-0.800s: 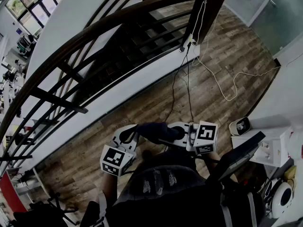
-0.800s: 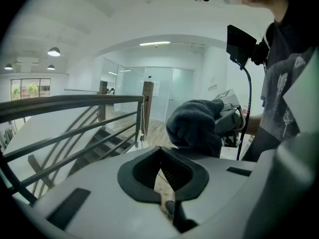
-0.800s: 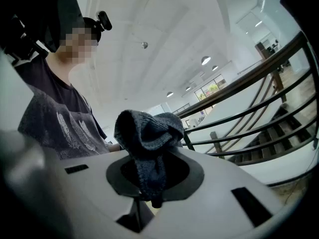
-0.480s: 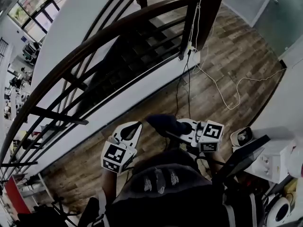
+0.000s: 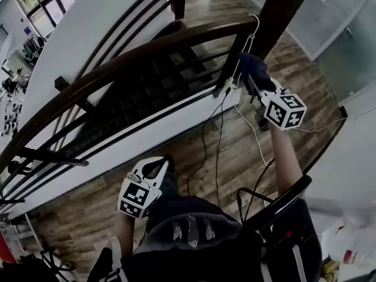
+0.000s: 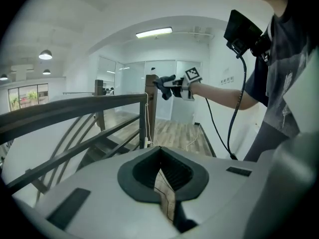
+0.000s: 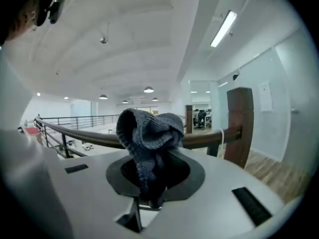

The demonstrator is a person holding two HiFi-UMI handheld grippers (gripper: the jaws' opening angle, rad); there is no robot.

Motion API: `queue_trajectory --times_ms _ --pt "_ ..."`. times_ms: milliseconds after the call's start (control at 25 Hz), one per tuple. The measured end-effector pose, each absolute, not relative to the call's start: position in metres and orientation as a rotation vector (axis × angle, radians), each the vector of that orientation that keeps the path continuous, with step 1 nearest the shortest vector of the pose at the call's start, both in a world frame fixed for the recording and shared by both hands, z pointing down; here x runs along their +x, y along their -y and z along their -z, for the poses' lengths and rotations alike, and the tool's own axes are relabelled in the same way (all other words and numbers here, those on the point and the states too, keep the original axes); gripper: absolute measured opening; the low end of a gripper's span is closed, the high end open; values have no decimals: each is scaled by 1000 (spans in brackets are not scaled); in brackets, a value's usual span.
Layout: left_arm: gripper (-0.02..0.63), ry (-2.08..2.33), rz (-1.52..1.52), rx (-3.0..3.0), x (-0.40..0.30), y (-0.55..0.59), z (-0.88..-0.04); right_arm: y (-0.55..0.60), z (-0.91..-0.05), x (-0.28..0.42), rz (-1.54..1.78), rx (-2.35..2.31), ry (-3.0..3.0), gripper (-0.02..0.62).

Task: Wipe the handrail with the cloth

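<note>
A dark wooden handrail (image 5: 147,51) curves from the lower left up to a thick post (image 5: 279,10). My right gripper (image 5: 257,82) is stretched out at the rail's end beside that post, shut on a bunched dark grey knitted cloth (image 5: 250,66). In the right gripper view the cloth (image 7: 149,133) stands up out of the jaws, with the handrail (image 7: 79,137) right behind it; I cannot tell whether they touch. My left gripper (image 5: 154,166) hangs low near my body, shut on nothing, well short of the rail. The left gripper view shows the handrail (image 6: 65,111) and the cloth (image 6: 162,83) far ahead.
A white cable (image 5: 251,37) hangs from the rail by the post, and more cables (image 5: 217,134) trail over the wooden floor (image 5: 176,151). Dark bars (image 5: 53,157) and stairs (image 5: 147,81) lie under and beyond the rail. A white wall (image 5: 358,157) stands at the right.
My right gripper has carried the cloth from in front of my body up and out to the rail's end by the post. The left gripper stays low.
</note>
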State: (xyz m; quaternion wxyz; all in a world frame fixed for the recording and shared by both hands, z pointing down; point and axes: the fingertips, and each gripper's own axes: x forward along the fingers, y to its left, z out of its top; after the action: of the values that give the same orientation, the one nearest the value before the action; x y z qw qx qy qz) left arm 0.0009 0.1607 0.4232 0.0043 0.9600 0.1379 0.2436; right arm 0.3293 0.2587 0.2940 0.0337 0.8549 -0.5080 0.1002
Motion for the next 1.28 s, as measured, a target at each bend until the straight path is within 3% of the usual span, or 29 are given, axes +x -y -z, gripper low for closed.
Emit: queue_trajectory --times_ms 360,600,920,1280 --pt "8 -631 -739 2909 149 -57 -429 -169 -269 601 -358 2601 1007 48" --pt "8 -563 -791 2901 182 -37 -427 -137 -313 692 -459 2421 865 48" --pt "8 -235 -875 2829 190 -49 -431 -124 -339 678 -448 2344 1104 48" --pt "8 -17 -877 2825 170 -63 -430 -14 -343 547 -373 2017 1557 47"
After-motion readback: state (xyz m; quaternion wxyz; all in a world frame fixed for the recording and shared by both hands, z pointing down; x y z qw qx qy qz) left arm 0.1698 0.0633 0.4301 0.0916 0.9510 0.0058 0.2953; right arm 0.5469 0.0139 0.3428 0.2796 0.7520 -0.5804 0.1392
